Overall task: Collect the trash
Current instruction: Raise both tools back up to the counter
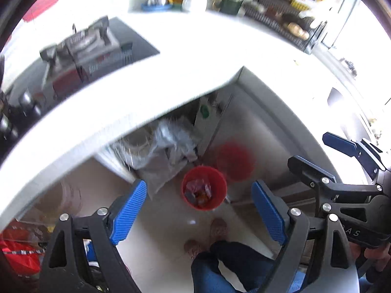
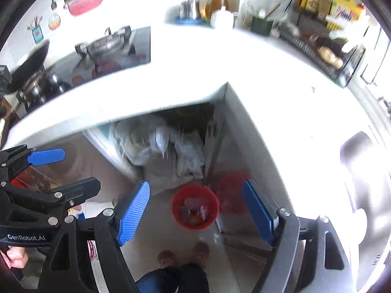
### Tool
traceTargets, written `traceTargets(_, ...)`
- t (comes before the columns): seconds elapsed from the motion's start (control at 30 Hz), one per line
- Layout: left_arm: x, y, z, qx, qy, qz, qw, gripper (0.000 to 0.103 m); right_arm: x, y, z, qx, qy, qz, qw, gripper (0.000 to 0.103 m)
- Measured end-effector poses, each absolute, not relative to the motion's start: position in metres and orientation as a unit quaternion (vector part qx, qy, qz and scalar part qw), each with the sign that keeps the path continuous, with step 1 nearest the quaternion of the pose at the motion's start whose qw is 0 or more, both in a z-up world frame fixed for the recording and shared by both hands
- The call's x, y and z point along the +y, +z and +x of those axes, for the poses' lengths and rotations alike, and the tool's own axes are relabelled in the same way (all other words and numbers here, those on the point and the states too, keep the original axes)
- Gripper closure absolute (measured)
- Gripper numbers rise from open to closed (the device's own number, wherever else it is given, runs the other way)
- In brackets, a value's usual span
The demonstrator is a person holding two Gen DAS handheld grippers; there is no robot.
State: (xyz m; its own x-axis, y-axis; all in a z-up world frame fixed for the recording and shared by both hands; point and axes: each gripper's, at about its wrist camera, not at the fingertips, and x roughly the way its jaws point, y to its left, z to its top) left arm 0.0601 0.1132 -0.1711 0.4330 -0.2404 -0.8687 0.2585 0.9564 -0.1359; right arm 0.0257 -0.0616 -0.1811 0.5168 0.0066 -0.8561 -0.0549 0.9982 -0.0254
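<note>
A red bin (image 1: 204,187) stands on the floor in the corner under the white counter, with crumpled trash inside; it also shows in the right wrist view (image 2: 195,206). My left gripper (image 1: 199,211) is open and empty, held high above the bin. My right gripper (image 2: 195,213) is open and empty too, also above the bin. Each gripper shows in the other's view: the right one (image 1: 320,156) at the right edge, the left one (image 2: 58,168) at the left edge.
A white L-shaped counter (image 1: 185,56) runs above the bin. A stove with a pan (image 2: 107,44) sits at left, a rack with boxes and food (image 2: 325,41) at back right. Plastic bags (image 2: 171,151) lie under the counter. The person's feet (image 2: 183,256) stand near the bin.
</note>
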Motion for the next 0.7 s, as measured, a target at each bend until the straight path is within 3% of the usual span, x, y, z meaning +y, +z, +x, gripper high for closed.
traceTargets(0.2,0.103,-0.124,0.061,0.479,-0.164,0.032,0.862,0.009,-0.073,-0.139,0.018,0.452,-0.021,-0.030,0.891,0.017)
traceTargets(0.3,0.095,-0.115,0.066,0.470,-0.170,0.045,0.865,0.000,-0.082,-0.129,0.018,0.444,-0.042,-0.024,0.895,0.016)
traceTargets(0.7,0.035,-0.093,0.110,0.452,-0.234,0.081,0.857,0.000,-0.132,-0.099,0.027,0.435,-0.106,0.010,0.894,0.015)
